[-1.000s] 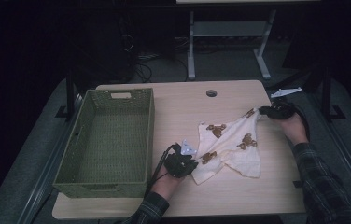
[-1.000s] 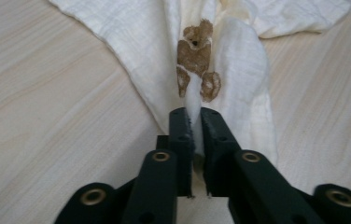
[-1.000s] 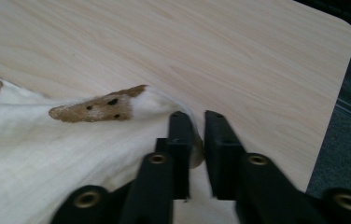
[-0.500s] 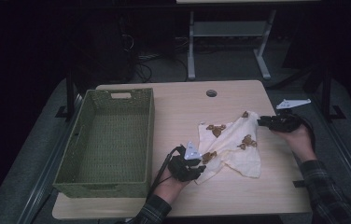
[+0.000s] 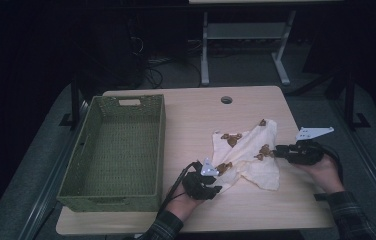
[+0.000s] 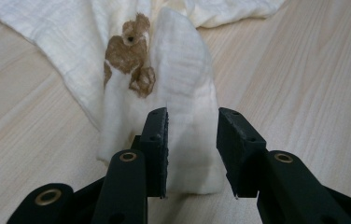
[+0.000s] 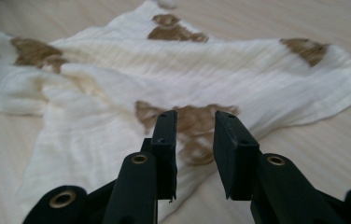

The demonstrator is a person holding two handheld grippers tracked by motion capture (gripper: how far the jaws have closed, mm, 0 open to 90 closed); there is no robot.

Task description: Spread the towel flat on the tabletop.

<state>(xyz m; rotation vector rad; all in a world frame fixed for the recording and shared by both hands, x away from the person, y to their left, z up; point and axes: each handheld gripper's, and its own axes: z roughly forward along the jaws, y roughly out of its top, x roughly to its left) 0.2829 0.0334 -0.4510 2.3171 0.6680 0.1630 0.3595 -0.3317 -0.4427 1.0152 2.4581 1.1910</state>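
Folding barely begun: cloth [image 5: 248, 152] lies crumpled beside basket [image 5: 121, 150]; left gripper [image 6: 191, 149] and right gripper [image 7: 193, 149] jaws apart, having just opened, gripping nothing.

The green basket [image 5: 116, 150] walls off the table's [image 5: 196, 115] left side, its rim standing high. Bare wood lies open behind the crumpled cloth [image 5: 248, 155] (up to the cable hole [image 5: 226, 99]) and along the near edge.
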